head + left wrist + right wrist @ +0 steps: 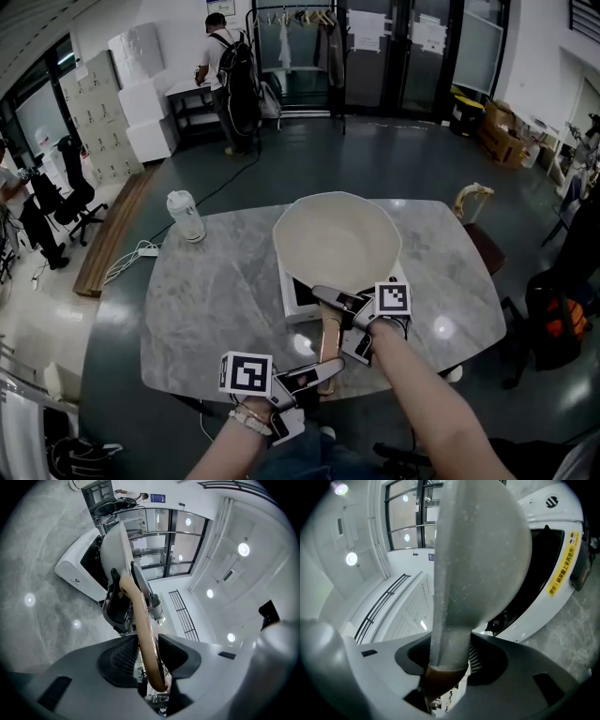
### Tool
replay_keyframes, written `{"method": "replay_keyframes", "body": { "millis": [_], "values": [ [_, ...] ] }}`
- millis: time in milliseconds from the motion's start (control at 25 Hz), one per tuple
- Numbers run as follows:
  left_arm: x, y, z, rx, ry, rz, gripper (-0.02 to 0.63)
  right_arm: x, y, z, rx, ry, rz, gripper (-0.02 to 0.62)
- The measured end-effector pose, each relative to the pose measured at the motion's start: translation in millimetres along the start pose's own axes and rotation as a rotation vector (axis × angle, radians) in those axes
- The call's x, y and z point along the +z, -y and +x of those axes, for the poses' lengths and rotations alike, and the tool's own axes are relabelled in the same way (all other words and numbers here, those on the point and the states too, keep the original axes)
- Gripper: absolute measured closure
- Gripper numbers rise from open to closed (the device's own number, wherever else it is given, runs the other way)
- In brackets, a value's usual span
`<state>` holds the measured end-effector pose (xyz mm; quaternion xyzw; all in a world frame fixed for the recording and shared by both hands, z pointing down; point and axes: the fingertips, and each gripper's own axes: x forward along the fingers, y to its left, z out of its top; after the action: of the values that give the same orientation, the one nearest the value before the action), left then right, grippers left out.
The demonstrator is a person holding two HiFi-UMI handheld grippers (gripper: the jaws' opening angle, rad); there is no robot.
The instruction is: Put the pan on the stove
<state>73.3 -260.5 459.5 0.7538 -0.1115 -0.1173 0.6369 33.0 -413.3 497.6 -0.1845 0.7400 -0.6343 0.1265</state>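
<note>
Pan (337,234) is over the white induction stove (292,302) on the marble table (206,300), with both claws on its wooden handle (328,337). The right gripper (330,300) is clamped up by the bowl, the left gripper (328,371) clamped on the tail end. Whether the base touches the glass, I can't tell. Best play from here, I'd say: keep it level, lower it straight, centre it on the cooktop, and let go only once the weight has settled.

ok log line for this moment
pan over stove | left gripper shut on handle end | right gripper shut on handle near pan
</note>
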Motion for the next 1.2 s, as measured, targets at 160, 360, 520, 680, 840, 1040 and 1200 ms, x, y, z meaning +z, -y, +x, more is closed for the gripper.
{"method": "replay_keyframes", "body": {
  "millis": [160,360,520,680,840,1040,1200],
  "values": [
    [4,3,-2,-0.025,0.016,-0.020,0.454,2,2,-5,-0.007,0.010,-0.015,0.385],
    [18,7,-6,-0.042,0.066,-0.025,0.331,-1,0,-9,-0.006,-0.006,-0.020,0.354],
    [25,6,-7,-0.037,0.081,-0.021,0.296,-1,0,-9,-0.011,-0.008,-0.012,0.331],
    [26,8,-7,-0.058,0.090,-0.036,0.291,0,-1,-8,-0.012,0.005,-0.001,0.330],
    [26,8,-6,-0.053,0.082,-0.007,0.294,1,-4,-7,-0.001,0.009,0.005,0.330],
    [27,-15,-12,0.106,0.072,0.086,0.470,2,4,-9,-0.053,0.008,-0.007,0.408],
    [27,-16,-12,0.113,0.079,0.077,0.472,2,6,-9,-0.064,0.006,-0.001,0.410]
  ]
}}
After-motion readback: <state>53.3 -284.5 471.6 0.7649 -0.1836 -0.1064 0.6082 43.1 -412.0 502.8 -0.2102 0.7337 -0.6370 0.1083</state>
